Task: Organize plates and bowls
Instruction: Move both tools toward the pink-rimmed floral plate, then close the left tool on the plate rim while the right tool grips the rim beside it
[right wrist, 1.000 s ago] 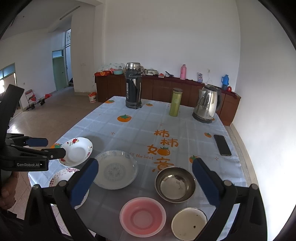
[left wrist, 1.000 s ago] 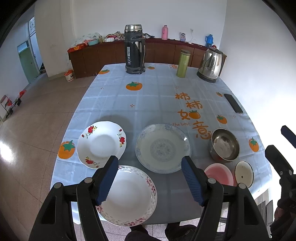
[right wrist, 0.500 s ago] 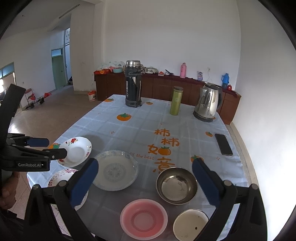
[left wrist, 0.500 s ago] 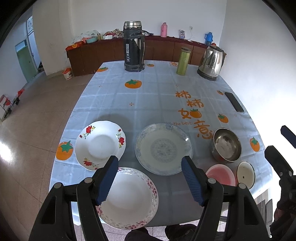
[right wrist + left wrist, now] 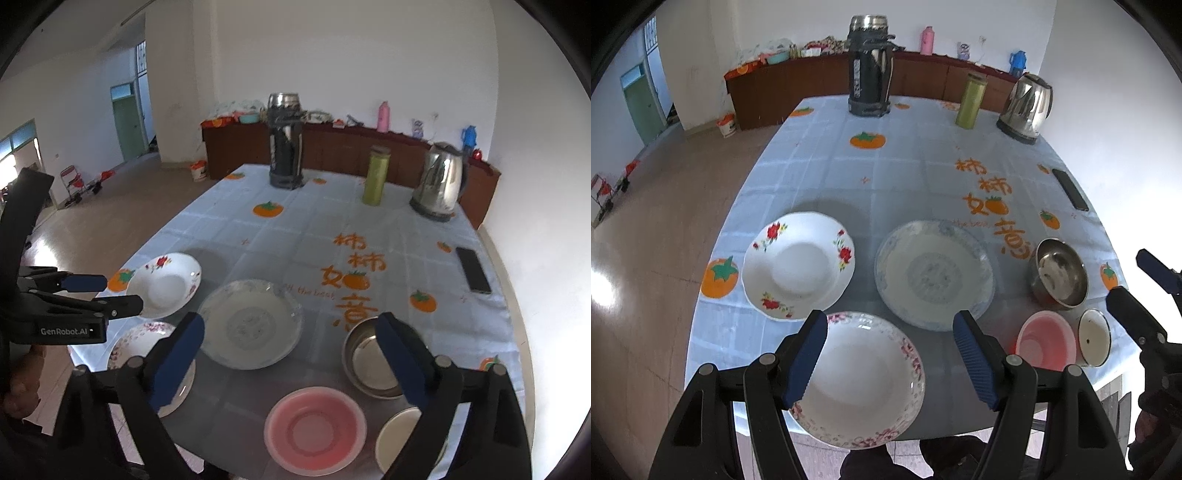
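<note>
The left gripper hung above the near edge of the tabletop with its jaws spread wide and nothing between them; beneath it lay the pink-rimmed plate, which overhung that near edge slightly; the red-flowered plate sat just beyond it, close to the left edge and beside a printed persimmon; the blue-patterned plate lay in the middle of the near half, apart from both other plates. The right gripper was likewise held wide apart and gripped nothing; it hovered over the near right part of the tabletop, above the gap between the blue-patterned plate and the steel bowl; the pink bowl stood at the near edge, just in front of the steel bowl, and the small white enamel bowl sat beside it toward the near right corner, partly hidden behind one blue finger. All five of the other dishes rested flat on the cloth, none stacked. At the far edge stood a dark thermos urn, a green flask and a steel kettle, well apart from the dishes; a black phone lay along the right edge.
</note>
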Motion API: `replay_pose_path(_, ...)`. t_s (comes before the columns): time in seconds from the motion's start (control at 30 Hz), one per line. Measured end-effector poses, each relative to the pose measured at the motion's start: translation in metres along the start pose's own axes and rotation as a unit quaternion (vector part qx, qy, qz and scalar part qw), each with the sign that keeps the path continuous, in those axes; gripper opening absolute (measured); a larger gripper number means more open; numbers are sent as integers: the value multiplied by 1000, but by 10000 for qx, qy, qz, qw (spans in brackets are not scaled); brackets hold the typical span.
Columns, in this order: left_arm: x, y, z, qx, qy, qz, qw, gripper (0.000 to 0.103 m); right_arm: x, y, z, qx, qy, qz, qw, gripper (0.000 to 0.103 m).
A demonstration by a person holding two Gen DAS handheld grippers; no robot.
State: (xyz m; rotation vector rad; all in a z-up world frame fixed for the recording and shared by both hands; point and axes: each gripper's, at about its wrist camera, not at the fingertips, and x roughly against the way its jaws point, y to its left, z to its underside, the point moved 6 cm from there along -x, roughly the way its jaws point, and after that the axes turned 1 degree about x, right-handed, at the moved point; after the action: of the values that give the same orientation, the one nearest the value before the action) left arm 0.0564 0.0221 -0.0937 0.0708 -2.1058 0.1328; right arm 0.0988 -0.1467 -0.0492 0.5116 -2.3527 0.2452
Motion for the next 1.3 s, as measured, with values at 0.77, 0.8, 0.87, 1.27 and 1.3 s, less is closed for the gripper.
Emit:
replay_pose_path(0.77,-86,124,89,1185,1541,-364,9803,56,-134,105,79,505,2250,-1271,9647,44)
replay_pose_path(0.8,-88,126,91,1199,1572,-352,9796,56,-138,109,83,536,2342,-1310,9618,42)
replay_pose_path(0.87,-91,128,94,1208,1602,-335,9791,52,-145,115,90,586,2508,-1329,9571,40)
replay_pose_path(1.27,-108,133,112,1369,1950,-101,9712,24,-169,126,119,726,3059,-1430,9385,15)
replay_pose_path(1.3,-109,133,113,1357,1960,-123,9711,19,-171,127,120,699,3068,-1498,9373,15)
